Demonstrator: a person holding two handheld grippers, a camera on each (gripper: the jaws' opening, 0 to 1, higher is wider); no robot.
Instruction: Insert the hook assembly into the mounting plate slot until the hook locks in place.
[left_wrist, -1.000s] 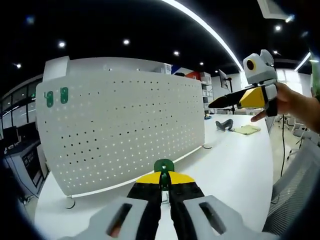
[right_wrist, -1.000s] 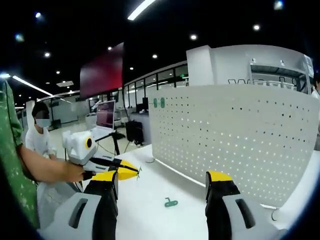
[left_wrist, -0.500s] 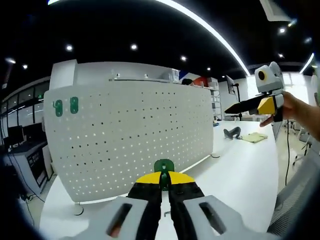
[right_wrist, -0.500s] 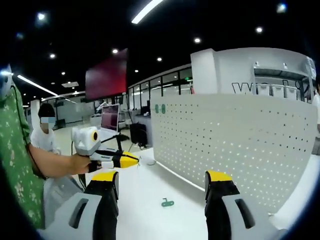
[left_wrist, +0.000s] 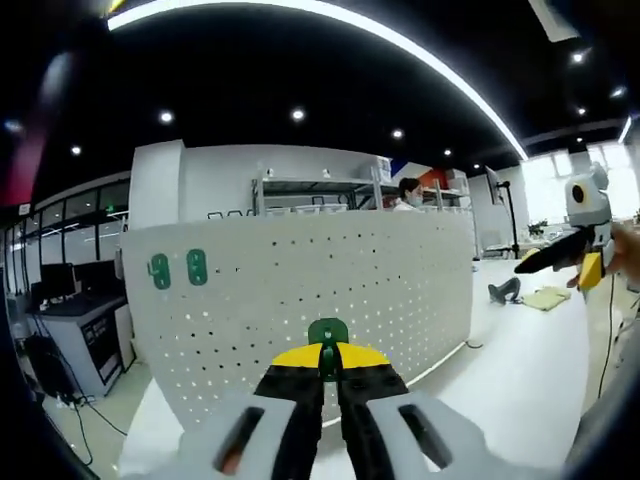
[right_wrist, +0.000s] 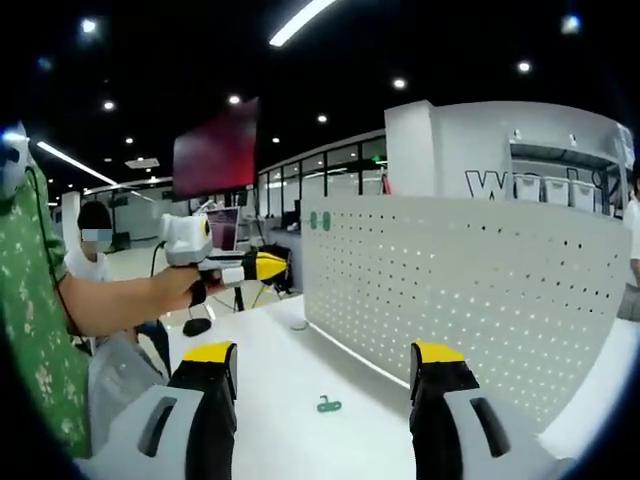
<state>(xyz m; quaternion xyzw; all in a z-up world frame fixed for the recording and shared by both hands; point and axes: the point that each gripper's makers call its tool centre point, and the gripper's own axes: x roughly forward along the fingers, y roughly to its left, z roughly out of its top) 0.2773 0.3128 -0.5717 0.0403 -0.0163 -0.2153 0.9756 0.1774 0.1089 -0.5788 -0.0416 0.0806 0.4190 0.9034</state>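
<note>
My left gripper (left_wrist: 328, 360) is shut on a small green hook (left_wrist: 327, 333) that sticks up between its yellow-tipped jaws. Ahead stands the white perforated mounting plate (left_wrist: 320, 290), upright on the table, with two green hooks (left_wrist: 178, 269) mounted near its top left corner. In the right gripper view the left gripper (right_wrist: 262, 267) is held up in the air, left of the plate (right_wrist: 460, 290) and apart from it. My right gripper (right_wrist: 323, 368) is open with nothing between its jaws. Another green hook (right_wrist: 328, 405) lies on the white table (right_wrist: 270, 400).
A person's arm in a green patterned sleeve (right_wrist: 40, 340) fills the left side. Another person (right_wrist: 88, 250) sits behind. The right gripper (left_wrist: 580, 250) hangs at the far right. A black object (left_wrist: 503, 291) and a yellow cloth (left_wrist: 546, 297) lie on the far table.
My left gripper has risen with the green hook, now level with the upper part of the plate. The right gripper has stayed open and nearly still.
</note>
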